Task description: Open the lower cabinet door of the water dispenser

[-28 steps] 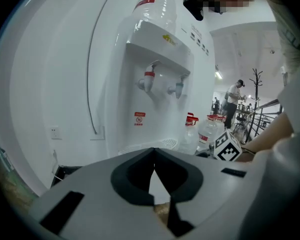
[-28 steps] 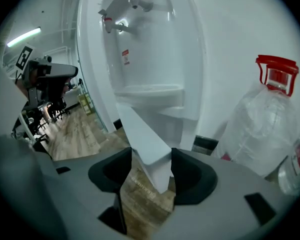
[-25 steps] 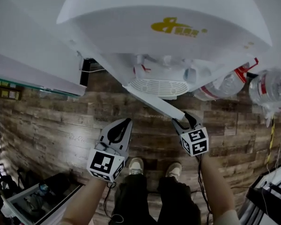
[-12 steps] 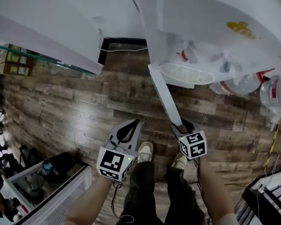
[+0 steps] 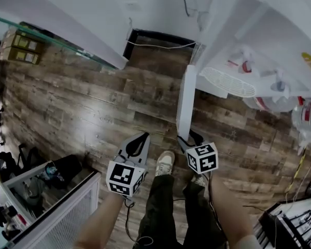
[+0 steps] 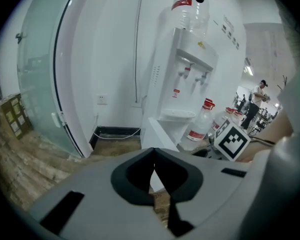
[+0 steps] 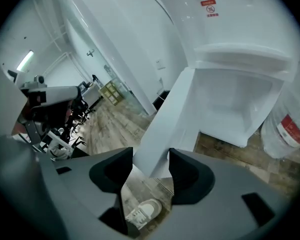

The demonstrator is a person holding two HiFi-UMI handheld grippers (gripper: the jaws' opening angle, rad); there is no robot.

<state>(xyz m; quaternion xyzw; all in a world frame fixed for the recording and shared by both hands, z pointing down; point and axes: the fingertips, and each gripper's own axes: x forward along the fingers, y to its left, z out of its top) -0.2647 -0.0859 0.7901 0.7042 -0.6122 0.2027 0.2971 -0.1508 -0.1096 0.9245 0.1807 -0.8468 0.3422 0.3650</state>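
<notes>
The white water dispenser stands at the upper right of the head view. Its lower cabinet door is swung out towards me, and the white cabinet interior shows behind it. My right gripper grips the door's free edge, which lies between its jaws; the jaws are opening slightly. My left gripper hangs shut and empty to the left of the door, above the wooden floor. In the left gripper view its tips meet, with the dispenser ahead.
Large water bottles stand on the floor right of the dispenser. A glass panel and white wall run along the left. A white mesh rack is at the lower left. My shoes are right under the grippers.
The door has swung further out from the dispenser, drawn by my right gripper. Both grippers and my view have shifted sideways; the left stays shut and empty.
</notes>
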